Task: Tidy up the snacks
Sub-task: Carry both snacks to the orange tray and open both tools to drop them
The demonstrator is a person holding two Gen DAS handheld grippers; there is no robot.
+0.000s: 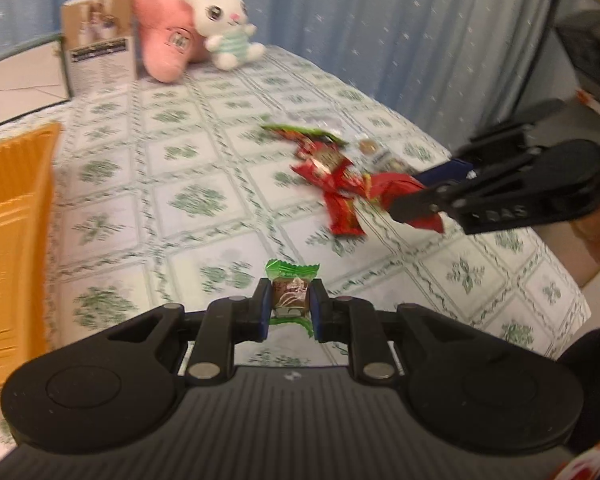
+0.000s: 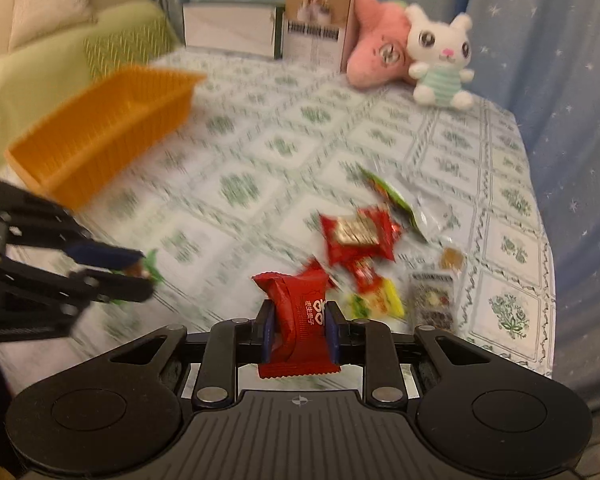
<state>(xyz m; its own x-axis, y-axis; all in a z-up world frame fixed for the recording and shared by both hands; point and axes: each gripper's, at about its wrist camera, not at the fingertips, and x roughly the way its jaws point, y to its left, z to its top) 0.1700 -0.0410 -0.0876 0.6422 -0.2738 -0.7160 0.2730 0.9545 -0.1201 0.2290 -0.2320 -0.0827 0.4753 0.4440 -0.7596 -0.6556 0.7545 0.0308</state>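
The left tool (image 1: 290, 306) pinches a small green-wrapped candy (image 1: 291, 296) above the floral-tiled cloth surface (image 1: 204, 184); the right tool (image 2: 300, 326) clamps a crinkled red foil snack packet (image 2: 298, 320). Far right, the remaining loose snack pile (image 2: 374, 256) smears with motion blur, labels unreadable. The ribbed orange plastic basket (image 2: 104, 128) at the left is cut off in the left wrist view.

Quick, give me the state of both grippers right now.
Left gripper: closed on a green-wrapped candy.
Right gripper: closed on a red snack packet.
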